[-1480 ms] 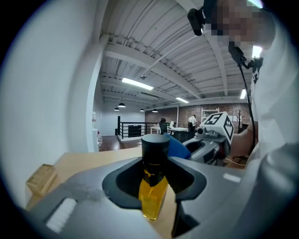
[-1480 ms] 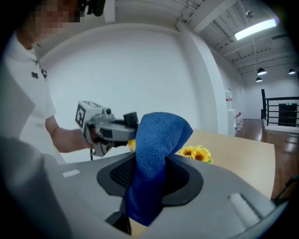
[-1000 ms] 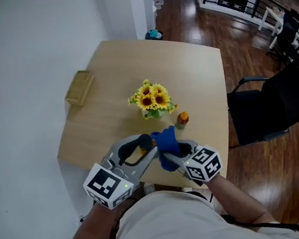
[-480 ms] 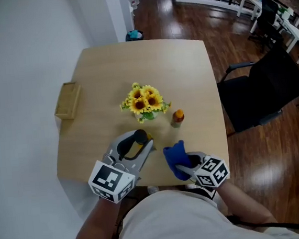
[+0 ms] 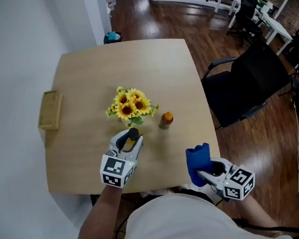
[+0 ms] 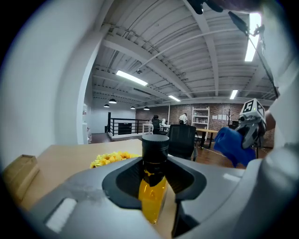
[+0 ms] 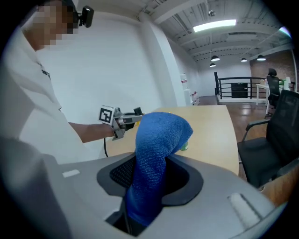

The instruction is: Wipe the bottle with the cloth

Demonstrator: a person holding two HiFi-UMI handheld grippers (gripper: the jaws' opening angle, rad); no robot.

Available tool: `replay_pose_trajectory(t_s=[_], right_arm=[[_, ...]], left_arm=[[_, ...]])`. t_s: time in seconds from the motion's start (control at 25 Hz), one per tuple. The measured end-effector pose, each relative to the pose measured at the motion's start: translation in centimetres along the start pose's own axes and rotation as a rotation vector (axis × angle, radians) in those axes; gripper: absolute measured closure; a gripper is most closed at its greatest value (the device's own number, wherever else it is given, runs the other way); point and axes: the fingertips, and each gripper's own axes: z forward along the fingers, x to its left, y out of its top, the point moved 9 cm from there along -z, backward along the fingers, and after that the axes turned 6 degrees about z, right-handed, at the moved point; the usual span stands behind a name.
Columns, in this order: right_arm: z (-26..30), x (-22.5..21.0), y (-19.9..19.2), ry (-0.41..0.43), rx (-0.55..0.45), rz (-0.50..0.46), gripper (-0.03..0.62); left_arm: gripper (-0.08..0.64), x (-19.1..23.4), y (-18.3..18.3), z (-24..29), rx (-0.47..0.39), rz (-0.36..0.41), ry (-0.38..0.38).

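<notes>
The bottle (image 6: pixel 153 193) of yellow liquid is gripped upright between the jaws of the left gripper (image 5: pixel 130 140), over the table (image 5: pixel 74 102), just near of the flowers (image 5: pixel 128 104). The blue cloth (image 7: pixel 156 149) is clamped in the right gripper (image 5: pixel 203 173), well right of the bottle, by the table's near right corner.
</notes>
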Motion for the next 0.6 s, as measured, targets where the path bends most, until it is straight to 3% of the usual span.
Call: replay_pose_trajectory(t_s=[0.28, 0.6], right_arm=[[-2.6, 0.7, -0.2, -0.085, -0.003, 0.021, 0.434], [-3.9, 0.0, -1.1, -0.128, 0.012, 0.045, 0.434]], left_arm=[[0.410, 2.2, -4.6, 4.0, 0.016, -0.019, 0.048], [0.408, 2.2, -5.2, 5.5, -0.023, 0.008, 0.059]])
